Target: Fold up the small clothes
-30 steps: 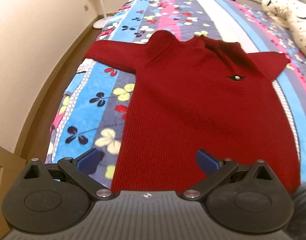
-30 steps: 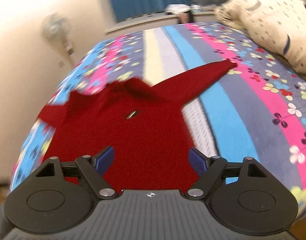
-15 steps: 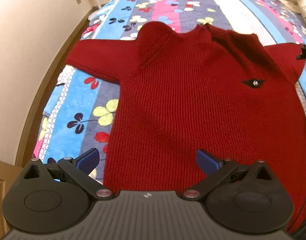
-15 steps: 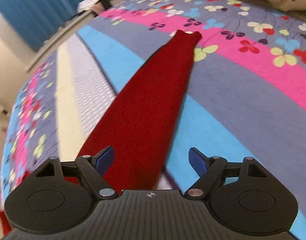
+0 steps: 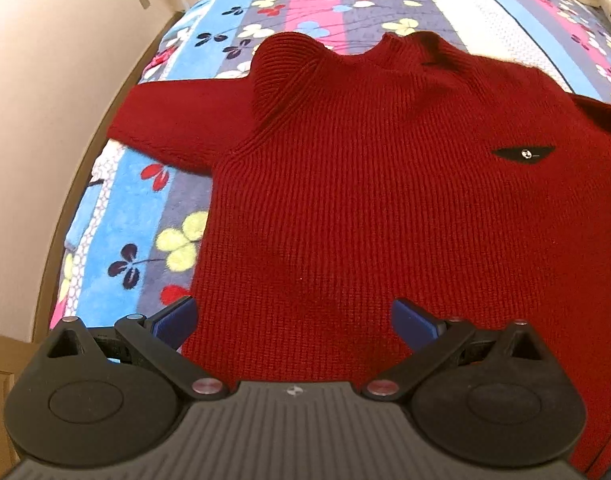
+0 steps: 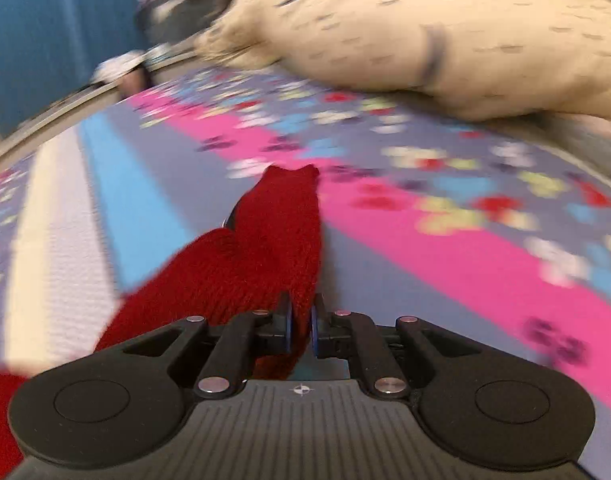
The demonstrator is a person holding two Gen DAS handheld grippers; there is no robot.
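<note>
The red sweater (image 5: 385, 208) lies flat on the bed (image 5: 305, 4), neck toward 12 o'clock. It is thick, soft knit, so it will bend and sag, not hold a shape, and it is likely light and not slippery. Nothing in it can break.

The right hand-held gripper (image 6: 300, 324) has just been closing, and its jaws are now clamped on the right sleeve (image 6: 281, 232), part way along it, with the cuff pointing to 12 o'clock. That is a good place to hold for folding the sleeve in.

The left hand-held gripper (image 5: 293, 318) has its jaws wide apart over the lower body, holding nothing. The left sleeve (image 5: 177, 124), at 10 o'clock, looks like its best grab.

No boxes or baskets show here.
</note>
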